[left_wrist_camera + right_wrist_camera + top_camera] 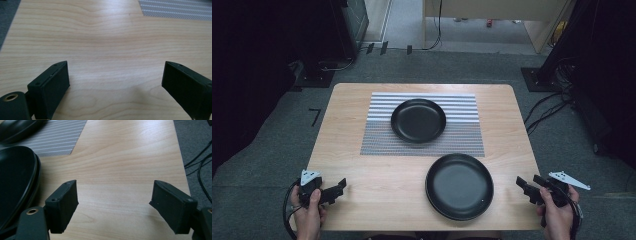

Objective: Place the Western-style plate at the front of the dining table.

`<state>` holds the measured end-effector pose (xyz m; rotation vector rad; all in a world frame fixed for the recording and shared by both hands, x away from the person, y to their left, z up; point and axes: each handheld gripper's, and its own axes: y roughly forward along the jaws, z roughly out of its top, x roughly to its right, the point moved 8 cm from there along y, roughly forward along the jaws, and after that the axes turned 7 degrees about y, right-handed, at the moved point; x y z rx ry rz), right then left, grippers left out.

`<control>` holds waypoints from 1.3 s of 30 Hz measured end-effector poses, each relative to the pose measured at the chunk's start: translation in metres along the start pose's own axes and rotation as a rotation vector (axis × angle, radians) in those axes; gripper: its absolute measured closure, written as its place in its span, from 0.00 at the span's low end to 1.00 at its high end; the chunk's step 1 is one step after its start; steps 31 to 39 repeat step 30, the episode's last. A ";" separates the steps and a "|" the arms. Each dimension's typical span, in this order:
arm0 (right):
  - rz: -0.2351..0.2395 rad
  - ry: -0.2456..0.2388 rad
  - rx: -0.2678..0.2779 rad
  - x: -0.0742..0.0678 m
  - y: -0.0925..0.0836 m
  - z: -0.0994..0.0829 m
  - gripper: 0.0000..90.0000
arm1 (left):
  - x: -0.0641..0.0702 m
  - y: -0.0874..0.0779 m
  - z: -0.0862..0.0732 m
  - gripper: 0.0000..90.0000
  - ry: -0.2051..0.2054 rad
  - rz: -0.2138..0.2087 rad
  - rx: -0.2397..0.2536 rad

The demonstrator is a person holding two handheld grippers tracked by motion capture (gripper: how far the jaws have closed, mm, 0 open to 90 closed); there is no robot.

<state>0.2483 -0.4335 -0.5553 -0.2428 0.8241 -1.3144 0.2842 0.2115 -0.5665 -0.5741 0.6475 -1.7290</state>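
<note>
Wooden table (362, 170) with one striped mat (422, 142). Two black plates: far plate (418, 120) on mat, near plate (459, 186) on bare wood by front edge. Left gripper (339, 187) and right gripper (523, 186) held low at near corners, jaws spread, holding nothing.

We see one plate (418, 120) on the placemat (377, 141) at the table's (347, 130) far middle. A stack of plates (459, 186) sits nearer us, right of centre.

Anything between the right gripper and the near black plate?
Nothing: bare wood separates the right gripper from the near black plate in the high view; the right gripper view agrees, with the plate's rim beside the open jaws.
</note>
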 end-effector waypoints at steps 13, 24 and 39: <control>-0.100 -0.081 -0.020 0.001 0.006 -0.021 0.25 | 0.007 0.002 -0.008 0.08 0.118 0.066 -0.018; -0.201 -0.203 -0.033 -0.005 0.011 -0.027 0.25 | 0.009 0.002 -0.010 0.07 0.136 0.055 -0.013; -0.200 -0.203 -0.034 -0.005 0.011 -0.026 0.24 | 0.009 0.002 -0.009 0.07 0.136 0.055 -0.013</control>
